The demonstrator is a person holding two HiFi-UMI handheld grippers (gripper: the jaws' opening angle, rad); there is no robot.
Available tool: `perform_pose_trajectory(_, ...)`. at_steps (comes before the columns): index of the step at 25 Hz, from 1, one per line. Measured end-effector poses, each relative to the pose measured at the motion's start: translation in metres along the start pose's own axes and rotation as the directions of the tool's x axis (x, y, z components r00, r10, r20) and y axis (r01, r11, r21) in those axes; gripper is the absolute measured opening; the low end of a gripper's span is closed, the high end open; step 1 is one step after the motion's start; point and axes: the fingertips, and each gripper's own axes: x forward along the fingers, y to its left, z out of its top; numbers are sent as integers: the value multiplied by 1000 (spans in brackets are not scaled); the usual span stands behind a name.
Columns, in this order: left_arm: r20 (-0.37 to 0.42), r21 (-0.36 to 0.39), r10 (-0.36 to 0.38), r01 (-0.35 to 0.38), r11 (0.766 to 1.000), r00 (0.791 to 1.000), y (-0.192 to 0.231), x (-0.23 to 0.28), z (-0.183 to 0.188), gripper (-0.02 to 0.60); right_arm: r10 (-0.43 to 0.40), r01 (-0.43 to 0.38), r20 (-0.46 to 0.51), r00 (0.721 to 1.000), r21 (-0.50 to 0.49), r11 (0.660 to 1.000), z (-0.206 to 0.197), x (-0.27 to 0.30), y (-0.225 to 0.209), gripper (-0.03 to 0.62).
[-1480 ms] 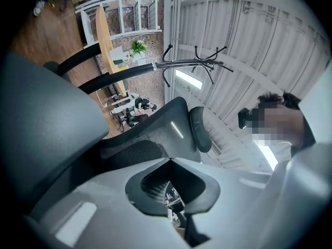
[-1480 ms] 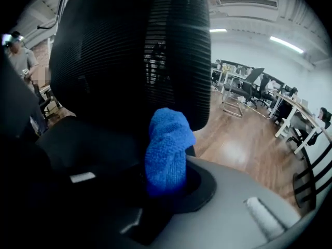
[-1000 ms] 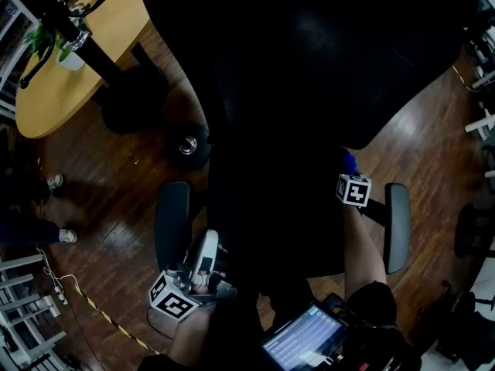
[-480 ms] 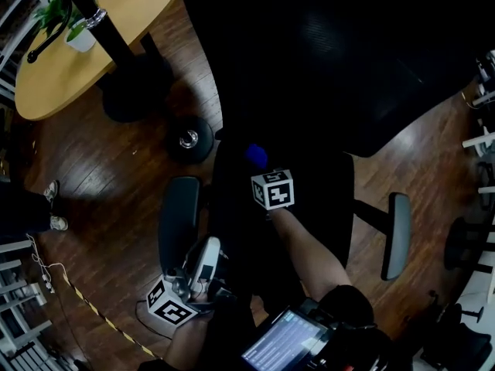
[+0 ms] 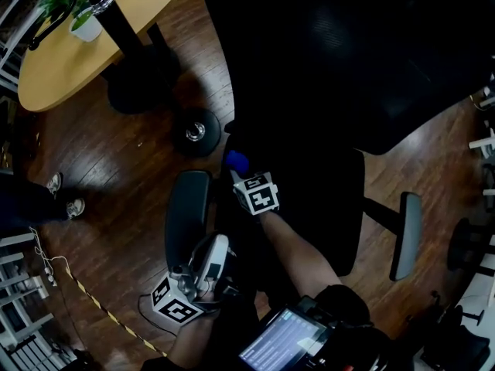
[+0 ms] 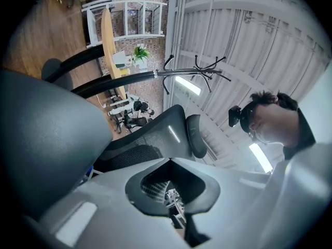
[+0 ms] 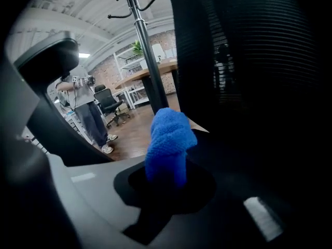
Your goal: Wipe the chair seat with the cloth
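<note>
The black office chair fills the head view, its seat (image 5: pixel 317 207) lying below the big dark backrest (image 5: pixel 356 52). My right gripper (image 5: pixel 241 173) is at the seat's left front corner, shut on a bunched blue cloth (image 5: pixel 236 161) that presses on the seat. In the right gripper view the cloth (image 7: pixel 168 139) sticks up between the jaws of that gripper (image 7: pixel 166 165). My left gripper (image 5: pixel 210 255) hangs beside the left armrest (image 5: pixel 188 215), off the seat. In the left gripper view this gripper (image 6: pixel 170 162) points up at the backrest (image 6: pixel 155 139), jaws together and holding nothing.
A round wooden table (image 5: pixel 85 60) with a potted plant (image 5: pixel 83 23) stands at the upper left. A coat stand's black base (image 5: pixel 135 91) and a chair base (image 5: pixel 195 131) sit on the wooden floor. A bystander's feet (image 5: pixel 63 195) show at the left. The right armrest (image 5: pixel 406 234) juts out.
My right gripper has swept the blue cloth across the seat from its right side to its left front corner. The left gripper has stayed by the left armrest.
</note>
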Motion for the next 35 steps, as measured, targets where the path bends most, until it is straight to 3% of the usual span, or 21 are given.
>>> perform_pose_trajectory(4,-22,-9,-2,2,1000,1000,-1,6,-10,-8,-124,125,-45,991,38,991,-27,-29,-63,48)
perform_pose_trajectory(8,-50,-3,-5,5,1000,999,-3,14,-20,-8,-250,256,-69,966,83,963,-51,-75,-135,48)
perform_pose_trajectory(11,-64,0,-3,3,1000,998,-3,18,-23,-8,-344,356,-111,933,114,928,-72,-119,-180,48)
perform_pose_trajectory(17,-72,2,8,-7,1000,997,-1,23,-28,-8,-515,536,-167,841,125,835,-113,-220,-256,48)
perform_pose_trajectory(21,-88,-3,4,-5,1000,996,-5,27,-39,-8,-538,564,-177,824,169,808,-130,-256,-281,48)
perform_pose_trajectory(32,-86,1,-8,8,1000,996,-12,27,-45,-8,-562,583,-160,811,159,797,-126,-261,-281,48)
perform_pose_trajectory(35,-72,-2,-13,12,1000,997,-15,24,-40,-8,-535,547,-115,837,157,822,-112,-247,-258,48)
